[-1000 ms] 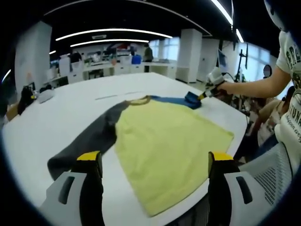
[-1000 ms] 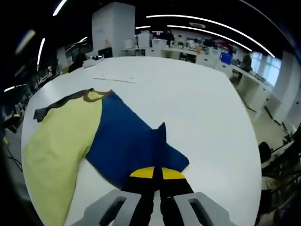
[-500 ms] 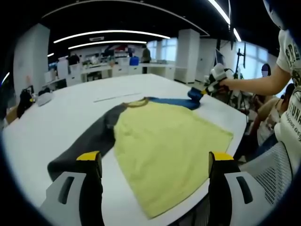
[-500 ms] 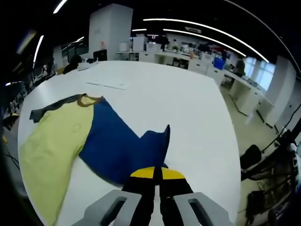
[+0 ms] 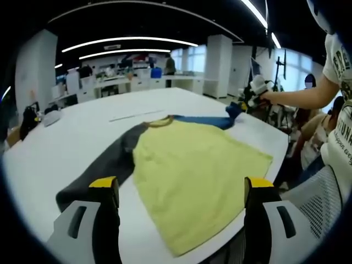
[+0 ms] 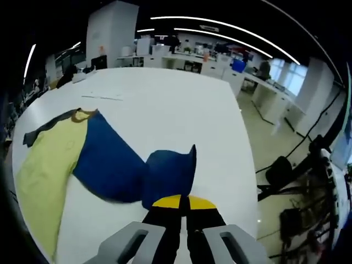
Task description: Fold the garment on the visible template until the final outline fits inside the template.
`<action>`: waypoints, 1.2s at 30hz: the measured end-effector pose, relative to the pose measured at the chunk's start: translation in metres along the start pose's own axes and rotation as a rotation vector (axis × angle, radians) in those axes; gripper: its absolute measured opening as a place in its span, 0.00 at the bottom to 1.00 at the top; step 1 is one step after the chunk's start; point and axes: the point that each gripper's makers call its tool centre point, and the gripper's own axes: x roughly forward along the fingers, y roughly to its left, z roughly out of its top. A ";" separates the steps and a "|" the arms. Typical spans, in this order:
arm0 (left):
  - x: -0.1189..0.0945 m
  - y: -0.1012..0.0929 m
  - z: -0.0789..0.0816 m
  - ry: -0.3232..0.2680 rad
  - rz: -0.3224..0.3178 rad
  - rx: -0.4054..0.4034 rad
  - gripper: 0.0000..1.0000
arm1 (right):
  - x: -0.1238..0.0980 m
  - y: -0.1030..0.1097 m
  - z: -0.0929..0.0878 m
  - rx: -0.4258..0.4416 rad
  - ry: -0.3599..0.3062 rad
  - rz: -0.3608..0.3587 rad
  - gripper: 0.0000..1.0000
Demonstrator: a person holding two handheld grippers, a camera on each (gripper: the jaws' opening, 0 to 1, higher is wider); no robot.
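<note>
A long-sleeved shirt lies spread on the white table (image 5: 66, 137): yellow body (image 5: 192, 170), grey sleeve (image 5: 104, 165) toward me, blue sleeve (image 5: 206, 119) at the far side. My left gripper (image 5: 181, 192) hangs open over the near hem, holding nothing. My right gripper (image 6: 183, 206) is shut on the blue sleeve's cuff (image 6: 170, 176) and lifts it off the table near the edge; it also appears far right as the right gripper (image 5: 242, 104) in a person's hand. The blue sleeve (image 6: 104, 159) stretches back to the yellow body (image 6: 44, 165). I cannot make out a template outline.
A thin pale strip (image 5: 135, 114) lies on the table beyond the collar. A mesh chair (image 5: 319, 203) and a person's torso (image 5: 341, 110) stand at the right edge. Beyond the table edge in the right gripper view, floor, cables and chairs (image 6: 286, 181).
My right gripper has pulled the blue cuff outward and up, toward the table's edge, stretching the sleeve. The left gripper has stayed still and open.
</note>
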 end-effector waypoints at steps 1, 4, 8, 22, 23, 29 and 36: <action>-0.001 0.001 0.000 0.001 0.008 -0.001 0.92 | -0.001 -0.002 -0.002 0.020 0.004 -0.002 0.00; -0.002 0.000 0.000 0.002 0.010 -0.003 0.92 | -0.003 -0.012 -0.006 0.087 0.000 -0.004 0.00; -0.002 -0.001 0.000 0.003 0.013 0.001 0.93 | 0.000 -0.034 -0.018 0.104 0.033 -0.027 0.00; -0.002 0.000 0.001 0.005 0.017 0.006 0.96 | -0.003 -0.034 -0.064 0.148 0.160 -0.059 0.00; -0.002 0.000 0.001 0.006 0.018 0.005 0.96 | -0.002 -0.036 -0.067 0.149 0.169 -0.063 0.00; -0.001 0.001 0.002 0.001 0.018 0.009 0.97 | 0.005 -0.038 -0.081 0.173 0.189 -0.074 0.00; -0.002 0.001 0.001 0.004 0.019 0.012 0.99 | -0.001 -0.033 -0.084 0.216 0.173 -0.083 0.00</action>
